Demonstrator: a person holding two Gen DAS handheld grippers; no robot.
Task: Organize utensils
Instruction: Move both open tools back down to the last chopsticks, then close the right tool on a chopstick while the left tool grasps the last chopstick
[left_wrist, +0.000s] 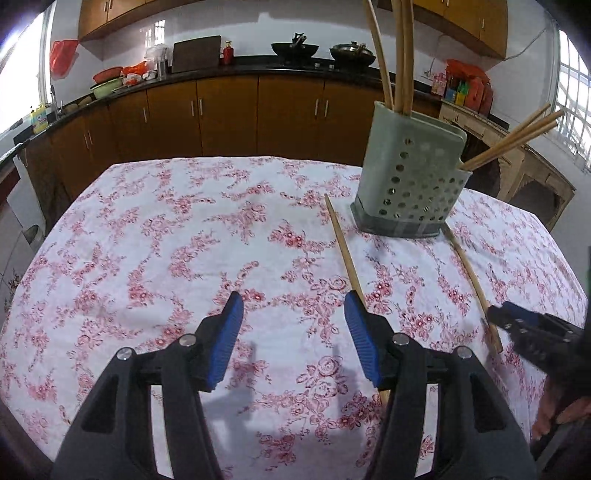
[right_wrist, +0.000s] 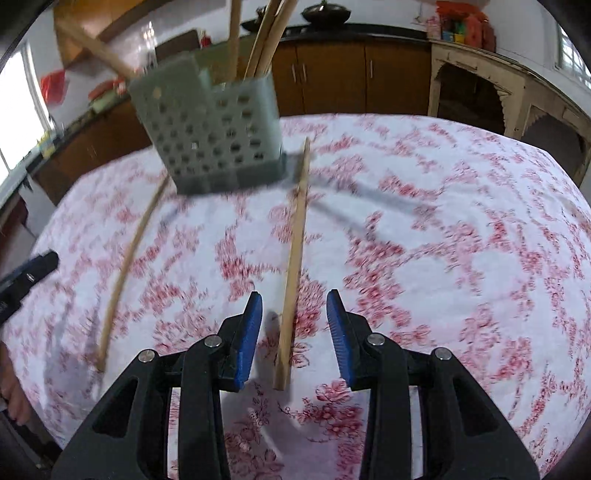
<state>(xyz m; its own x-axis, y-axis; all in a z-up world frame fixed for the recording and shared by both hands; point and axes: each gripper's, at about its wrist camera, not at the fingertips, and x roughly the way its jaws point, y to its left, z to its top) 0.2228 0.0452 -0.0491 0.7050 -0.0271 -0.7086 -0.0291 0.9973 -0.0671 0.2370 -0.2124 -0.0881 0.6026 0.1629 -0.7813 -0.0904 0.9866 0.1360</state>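
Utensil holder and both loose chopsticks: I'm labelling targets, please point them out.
utensil holder (left_wrist: 410, 177), left wrist view, perforated front wall.
left chopstick (left_wrist: 341, 243), left wrist view, mid-shaft.
right chopstick (right_wrist: 295, 258), right wrist view, mid-shaft.

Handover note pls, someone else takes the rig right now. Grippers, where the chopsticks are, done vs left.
Left gripper: open, empty, just above the cloth; one loose chopstick lies by its right finger.
Right gripper: open, straddling the other loose chopstick, pads not on it.
Holder: upright on the floral tablecloth, several chopsticks already in its compartments.
Done: most chopsticks are in the holder.
Left: grasp the two on the cloth, likely one per gripper, and drop them into the holder.
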